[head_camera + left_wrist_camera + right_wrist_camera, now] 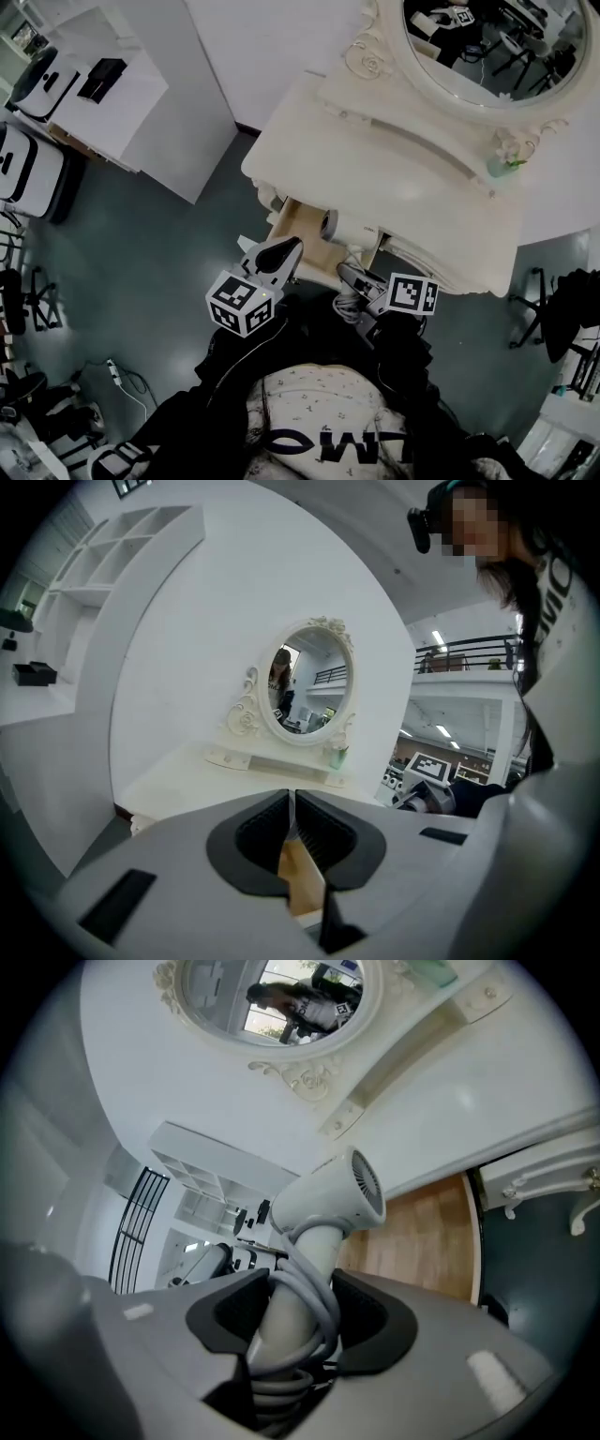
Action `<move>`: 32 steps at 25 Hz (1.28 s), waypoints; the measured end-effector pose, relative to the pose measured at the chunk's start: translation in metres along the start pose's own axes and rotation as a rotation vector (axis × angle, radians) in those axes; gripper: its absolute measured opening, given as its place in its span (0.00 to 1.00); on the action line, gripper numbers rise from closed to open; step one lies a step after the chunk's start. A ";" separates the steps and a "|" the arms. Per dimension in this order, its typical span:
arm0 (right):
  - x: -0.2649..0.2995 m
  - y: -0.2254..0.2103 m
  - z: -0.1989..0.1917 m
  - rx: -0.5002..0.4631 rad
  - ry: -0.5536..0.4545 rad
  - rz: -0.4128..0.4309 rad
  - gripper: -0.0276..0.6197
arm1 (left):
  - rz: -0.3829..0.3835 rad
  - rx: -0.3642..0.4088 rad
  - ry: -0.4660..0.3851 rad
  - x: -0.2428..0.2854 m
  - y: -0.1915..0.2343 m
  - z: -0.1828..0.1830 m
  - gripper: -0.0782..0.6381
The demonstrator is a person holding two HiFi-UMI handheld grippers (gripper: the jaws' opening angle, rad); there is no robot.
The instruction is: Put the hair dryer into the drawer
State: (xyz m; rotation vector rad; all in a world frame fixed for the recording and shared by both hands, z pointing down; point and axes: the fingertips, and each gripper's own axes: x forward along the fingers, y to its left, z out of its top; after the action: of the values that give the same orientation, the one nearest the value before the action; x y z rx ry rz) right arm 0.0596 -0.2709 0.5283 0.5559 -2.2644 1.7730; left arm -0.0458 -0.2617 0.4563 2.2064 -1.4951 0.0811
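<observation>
Glossy white hair dryer point(330, 1196) (coiled cord point(312, 1305))

Looking straight down here: a cream dressing table point(394, 178) with a fancy oval mirror point(487, 42) and a little green bottle point(507, 166) sitting by the mirror's base. Its drawer point(300, 230) is pulled out, wooden bottom showing. The white hair dryer point(349, 228) is over the open drawer, handle running back to the right gripper point(354, 279). The left gripper point(281, 253) is just beside it at the drawer's front edge, dark tips looking pinched together. Teal floor point(169, 272) all around, and a white cabinet point(141, 112) up in the left corner.
</observation>
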 end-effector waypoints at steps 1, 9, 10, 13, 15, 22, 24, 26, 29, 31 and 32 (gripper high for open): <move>0.003 -0.004 0.000 -0.008 0.031 0.004 0.38 | 0.025 -0.005 -0.004 -0.001 0.001 -0.001 0.11; 0.029 -0.031 -0.009 -0.075 0.276 0.027 0.38 | 0.202 -0.050 -0.040 -0.019 0.000 -0.010 0.11; 0.033 -0.035 -0.010 -0.088 0.304 0.025 0.38 | 0.221 -0.057 -0.044 -0.021 0.000 -0.012 0.11; 0.046 -0.048 -0.015 -0.124 0.394 0.023 0.38 | 0.278 -0.077 -0.057 -0.029 -0.002 -0.019 0.11; 0.054 -0.056 -0.018 -0.145 0.453 0.020 0.38 | 0.312 -0.088 -0.065 -0.035 -0.004 -0.023 0.11; 0.090 -0.089 -0.028 -0.241 0.632 -0.013 0.38 | 0.424 -0.123 -0.095 -0.060 -0.001 -0.031 0.11; 0.101 -0.100 -0.032 -0.282 0.671 -0.037 0.38 | 0.455 -0.134 -0.103 -0.068 -0.001 -0.035 0.11; 0.108 -0.114 -0.036 -0.317 0.698 -0.072 0.38 | 0.474 -0.141 -0.107 -0.075 -0.003 -0.039 0.11; 0.119 -0.132 -0.038 -0.360 0.725 -0.119 0.38 | 0.500 -0.149 -0.114 -0.087 -0.003 -0.044 0.11; 0.125 -0.141 -0.038 -0.380 0.734 -0.143 0.38 | 0.518 -0.154 -0.118 -0.096 -0.003 -0.046 0.11; 0.128 -0.145 -0.038 -0.387 0.735 -0.155 0.38 | 0.525 -0.155 -0.120 -0.100 -0.003 -0.047 0.11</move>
State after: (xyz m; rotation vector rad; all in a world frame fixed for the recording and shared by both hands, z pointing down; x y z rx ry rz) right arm 0.0018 -0.2847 0.7158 -0.0108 -1.8834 1.1459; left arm -0.0742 -0.1552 0.4666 1.6776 -2.0392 0.0003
